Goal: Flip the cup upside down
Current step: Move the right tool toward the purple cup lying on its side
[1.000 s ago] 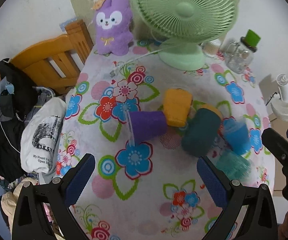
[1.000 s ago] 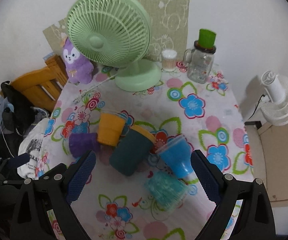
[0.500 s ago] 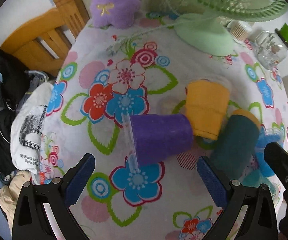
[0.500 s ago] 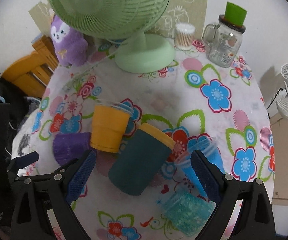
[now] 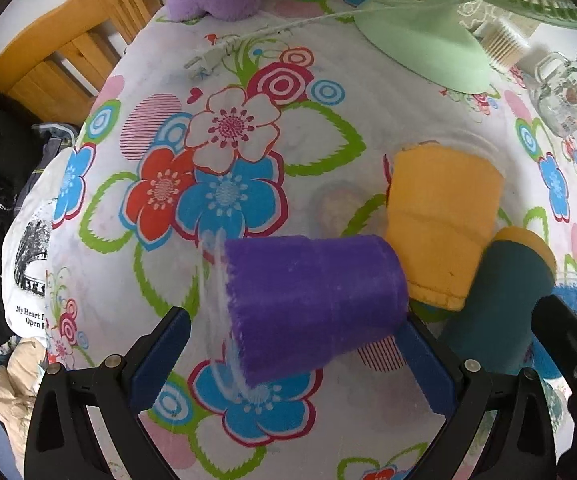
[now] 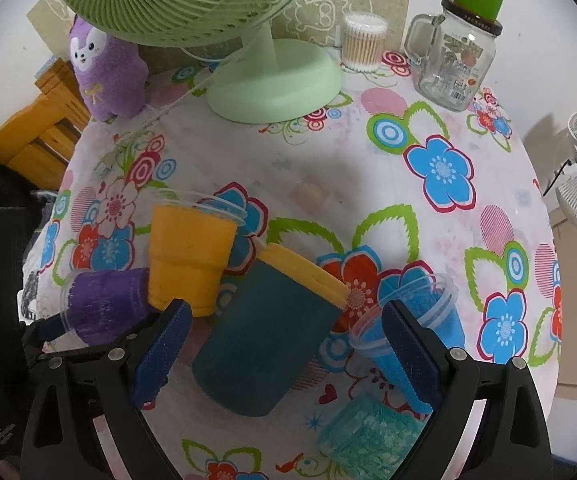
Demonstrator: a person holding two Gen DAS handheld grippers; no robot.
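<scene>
**Two grippers bracket fallen cups on a flowered table**

A table [image 6: 440,208] in a flower-print cloth stands against a white wall, with a wooden chair [image 5: 68,52] off its left edge. A green fan [image 6: 272,76] stands at the back edge, a purple plush [image 6: 106,72] in the back-left corner, a glass jar [image 6: 454,64] in the back-right.

The cups lie in a cluster near the front edge. The teal cup [image 6: 264,344] is the bulkiest, on its side, and the right gripper [image 6: 284,356] hangs over it with fingers spread, touching nothing. An orange cup [image 6: 186,256] leans against it. The purple cup [image 5: 312,304] lies on its side toward the front-left, rim to the left; the left gripper [image 5: 292,356] straddles it, fingers wide apart on either flank, not yet pinching. A blue cup [image 6: 416,320] and a pale green cup [image 6: 368,432] lie at the right.

The purple cup looks like thin clear plastic in a fuzzy sleeve: light, likely to dent under a hard squeeze, its sleeve giving grip. Mid-body, across the sleeve, seems the safest hold.

Open cloth lies left and behind the purple cup; its base touches the orange cup, so lifting before turning seems wise. The front edge is close.
</scene>
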